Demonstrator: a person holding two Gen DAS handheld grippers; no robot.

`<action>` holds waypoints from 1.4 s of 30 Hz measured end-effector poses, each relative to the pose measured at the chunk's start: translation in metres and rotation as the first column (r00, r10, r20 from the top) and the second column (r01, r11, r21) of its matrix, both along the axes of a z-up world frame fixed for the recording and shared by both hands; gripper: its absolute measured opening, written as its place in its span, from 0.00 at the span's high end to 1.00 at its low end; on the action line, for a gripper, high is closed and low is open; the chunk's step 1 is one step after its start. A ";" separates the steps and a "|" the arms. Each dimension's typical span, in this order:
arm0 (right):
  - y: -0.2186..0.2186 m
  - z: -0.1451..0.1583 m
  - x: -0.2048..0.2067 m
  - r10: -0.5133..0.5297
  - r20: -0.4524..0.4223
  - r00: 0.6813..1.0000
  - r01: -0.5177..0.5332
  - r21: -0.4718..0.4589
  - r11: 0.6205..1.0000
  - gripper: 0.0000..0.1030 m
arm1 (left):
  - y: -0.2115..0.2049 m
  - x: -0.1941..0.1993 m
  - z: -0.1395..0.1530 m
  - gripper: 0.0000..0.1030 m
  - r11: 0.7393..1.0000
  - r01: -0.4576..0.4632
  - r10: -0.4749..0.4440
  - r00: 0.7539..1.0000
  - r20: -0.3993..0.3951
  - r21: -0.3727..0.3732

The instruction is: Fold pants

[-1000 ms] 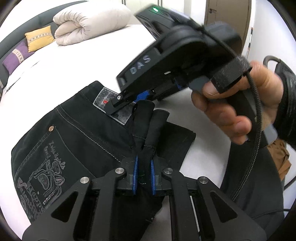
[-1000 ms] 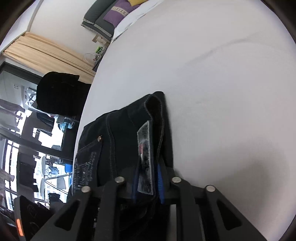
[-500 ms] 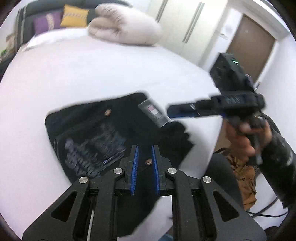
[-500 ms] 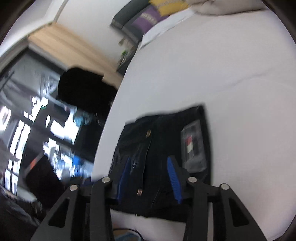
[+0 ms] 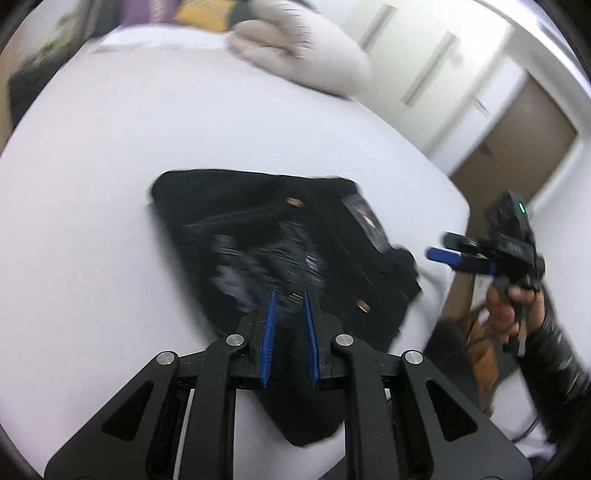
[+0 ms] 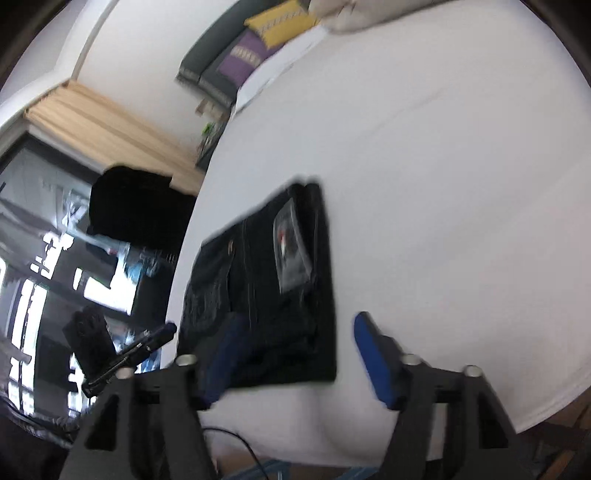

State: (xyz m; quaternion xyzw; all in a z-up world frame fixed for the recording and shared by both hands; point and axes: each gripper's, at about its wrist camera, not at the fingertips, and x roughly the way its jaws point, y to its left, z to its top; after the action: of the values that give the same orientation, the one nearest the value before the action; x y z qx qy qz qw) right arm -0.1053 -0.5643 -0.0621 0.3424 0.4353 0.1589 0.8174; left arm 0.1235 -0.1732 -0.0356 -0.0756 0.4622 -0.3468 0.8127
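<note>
The black pants (image 5: 280,240) lie folded into a compact packet on the white bed (image 5: 110,184), with a grey label and metal rivets showing on top. They also show in the right wrist view (image 6: 266,288). My left gripper (image 5: 289,299) hangs above the packet's near edge, its blue pads a narrow gap apart with nothing between them. My right gripper (image 6: 295,325) is open wide and empty above the packet's near end. It also shows in the left wrist view (image 5: 458,254), off the bed's right edge.
A rolled white duvet (image 5: 299,55) and yellow and purple cushions (image 6: 273,26) lie at the far end of the bed. The bed's near edge (image 6: 480,413) is close below my right gripper. A door (image 5: 517,136) stands at the right. A dark window (image 6: 55,258) is at the left.
Both grippers have let go of the pants and pulled up and back. The right gripper has opened wider and moved off past the bed's edge. The pants lie still.
</note>
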 end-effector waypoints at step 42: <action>0.117 0.031 0.122 0.176 -0.024 0.984 -0.177 -0.069 0.982 0.81 | 0.081 0.111 0.030 0.82 0.966 -0.123 0.053 0.955 -0.293 -0.226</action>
State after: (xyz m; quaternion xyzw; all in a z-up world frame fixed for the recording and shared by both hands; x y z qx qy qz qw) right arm 0.0163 -0.4473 -0.0311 0.2746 0.4767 0.2120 0.8077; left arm 0.2348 -0.0921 -0.0055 -0.2435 0.5250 -0.3492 0.7370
